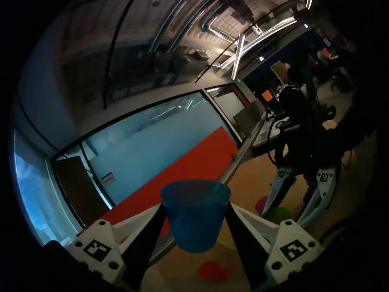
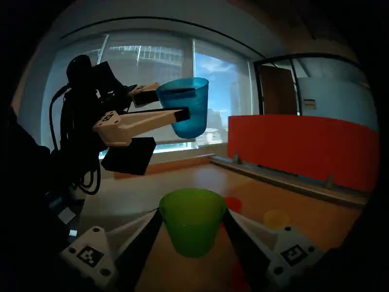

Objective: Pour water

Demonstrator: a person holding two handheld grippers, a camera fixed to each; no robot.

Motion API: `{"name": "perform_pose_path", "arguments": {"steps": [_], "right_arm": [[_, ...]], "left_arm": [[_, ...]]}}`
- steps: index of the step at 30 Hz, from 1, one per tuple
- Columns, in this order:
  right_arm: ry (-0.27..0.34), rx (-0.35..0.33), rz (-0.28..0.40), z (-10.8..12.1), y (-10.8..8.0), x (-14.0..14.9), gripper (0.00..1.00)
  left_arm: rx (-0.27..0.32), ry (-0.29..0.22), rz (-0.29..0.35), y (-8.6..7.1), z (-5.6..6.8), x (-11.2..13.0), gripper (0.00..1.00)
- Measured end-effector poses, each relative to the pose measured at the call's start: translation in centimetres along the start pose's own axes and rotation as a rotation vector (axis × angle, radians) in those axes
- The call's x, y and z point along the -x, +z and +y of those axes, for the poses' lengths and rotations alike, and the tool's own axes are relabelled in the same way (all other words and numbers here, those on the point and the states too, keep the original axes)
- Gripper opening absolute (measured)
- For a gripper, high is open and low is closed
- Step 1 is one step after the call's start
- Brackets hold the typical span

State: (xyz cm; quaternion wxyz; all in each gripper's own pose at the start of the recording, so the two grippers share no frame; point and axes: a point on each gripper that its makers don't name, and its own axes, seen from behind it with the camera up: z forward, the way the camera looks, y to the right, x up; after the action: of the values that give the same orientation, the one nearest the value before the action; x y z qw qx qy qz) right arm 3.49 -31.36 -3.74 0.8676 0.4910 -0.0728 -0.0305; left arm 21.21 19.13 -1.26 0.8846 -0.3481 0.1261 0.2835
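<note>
1. Upper left, right gripper view: your left gripper [image 2: 167, 103] is clenched on the blue cup [image 2: 187, 104], a finger pressing each side, raised well above the table [image 2: 141, 190]. Mouth up, long axis near vertical with a slight lean. Judged: tipping not begun.
2. Centre, low: your right gripper [image 2: 192, 214] grasps the green cup [image 2: 192, 233], a finger on each side. Mouth up, axis vertical, placed to receive. Whether it touches the table, and whether either cup holds water: cannot tell.
3. Right, on table: red piece [image 2: 233, 203] and yellow piece [image 2: 276, 219], apart from both cups.
4. Remaining, by judgement: bring your blue rim over the green mouth, tilt, pour, level.
</note>
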Motion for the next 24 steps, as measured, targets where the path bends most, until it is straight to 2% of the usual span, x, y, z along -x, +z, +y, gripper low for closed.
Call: {"name": "perform_pose_path", "arguments": {"steps": [12, 24], "right_arm": [[-0.002, -0.012, 0.003, -0.35, -0.01, -0.10, 0.90], [-0.022, -0.018, 0.000, -0.69, -0.07, -0.23, 0.91]], "left_arm": [[0.006, 0.074, -0.002, 0.12, 0.12, -0.52, 0.83], [0.010, 0.184, 0.001, 0.24, 0.89, -0.99, 0.83]]}}
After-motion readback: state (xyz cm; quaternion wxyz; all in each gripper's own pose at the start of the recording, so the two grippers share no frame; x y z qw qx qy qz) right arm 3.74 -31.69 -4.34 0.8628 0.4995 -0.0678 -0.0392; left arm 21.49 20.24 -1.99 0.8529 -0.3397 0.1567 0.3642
